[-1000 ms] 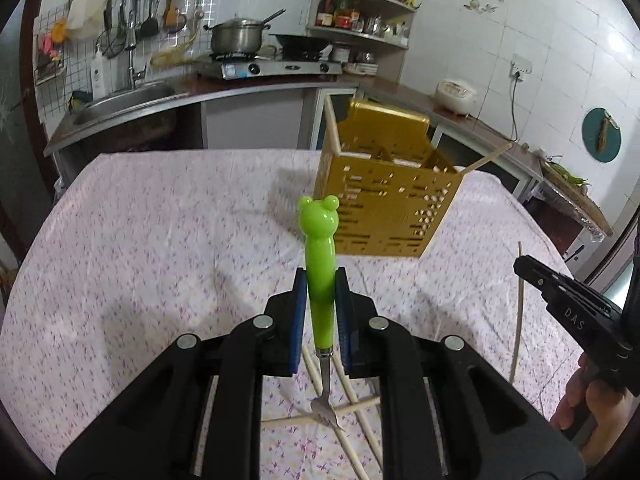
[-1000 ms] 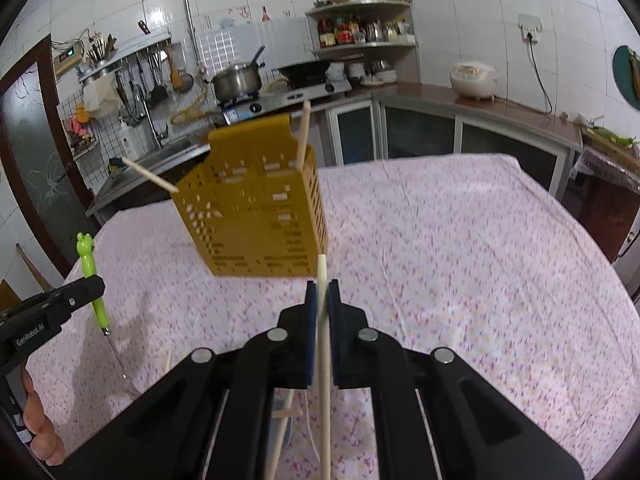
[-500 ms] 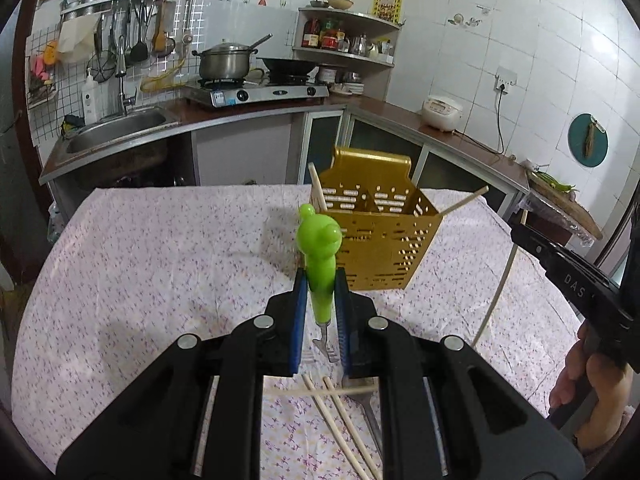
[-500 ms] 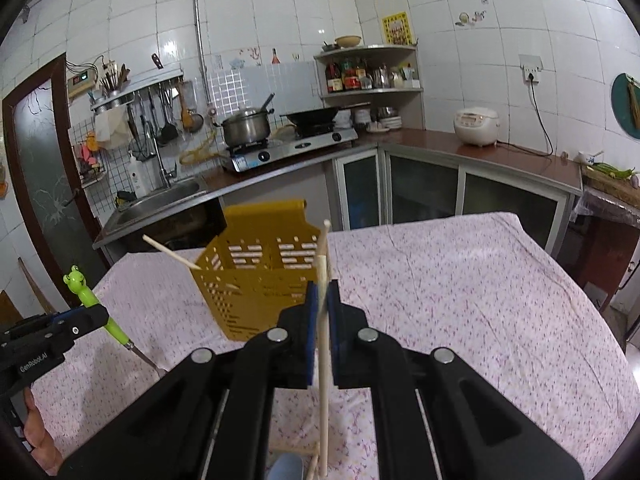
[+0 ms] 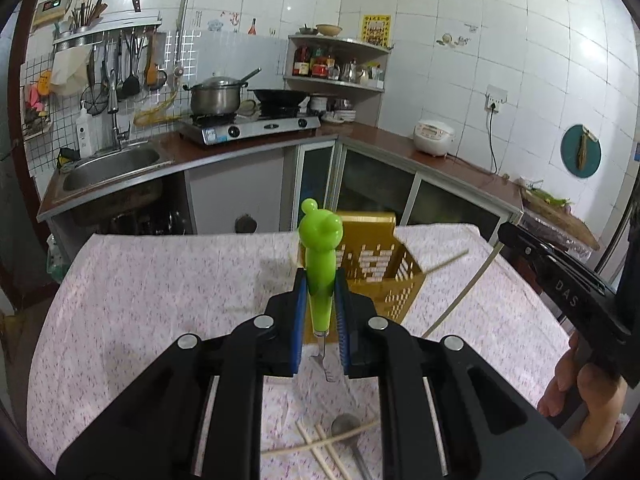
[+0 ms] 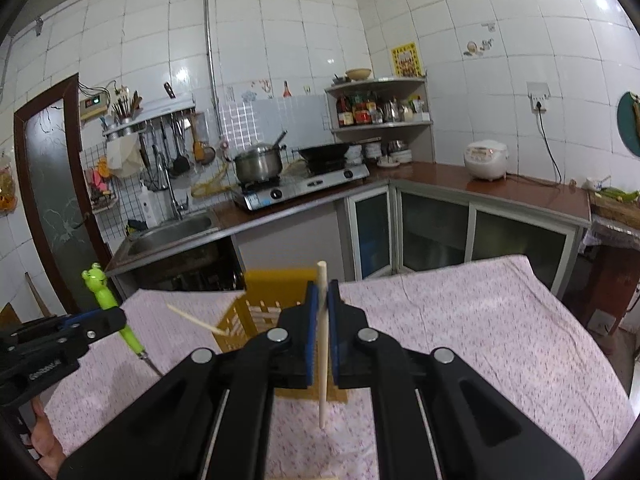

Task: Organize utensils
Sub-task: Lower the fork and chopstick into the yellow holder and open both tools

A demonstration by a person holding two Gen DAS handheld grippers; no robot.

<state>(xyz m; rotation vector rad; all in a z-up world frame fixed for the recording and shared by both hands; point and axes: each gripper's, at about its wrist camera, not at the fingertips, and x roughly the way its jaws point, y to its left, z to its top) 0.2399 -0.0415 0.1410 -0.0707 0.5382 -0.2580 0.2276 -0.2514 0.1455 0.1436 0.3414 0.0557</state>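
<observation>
Left gripper [image 5: 320, 300]: I have its blue pads pinching the green plastic frog-headed fork [image 5: 320, 268] by the handle, frog head up, metal tines hanging below the jaws. Held upright, I judge, so the tines can go down first into the holder.

Right gripper [image 6: 322, 312]: pressed together on one pale wooden chopstick [image 6: 322, 344], clamped near its upper end, the long part hanging down. Same reasoning: a vertical stick drops straight into a slot.

Holder: the yellow perforated plastic utensil basket [image 5: 380, 272] stands on the table just past both grippers. One chopstick already leans out of it [image 5: 444, 261], slanting over the rim toward the right gripper's side.

Left on the table: loose pale chopsticks [image 5: 320, 446], crossed, and a metal spoon [image 5: 344, 428], lying below the left gripper on the pink flowered tablecloth [image 5: 160, 300].

Stage, my judgement: both pieces lifted clear of the cloth, neither yet above the basket mouth.

Room to move: open cloth on both sides of the basket and behind it; nothing stands between grippers and basket. The table's far edge lies just behind the basket, with the cabinets beyond it.

Watch: the leaning chopstick crosses the approach; I would bring the right piece in clear of it. The grippers are side by side, so I would go in one at a time.
</observation>
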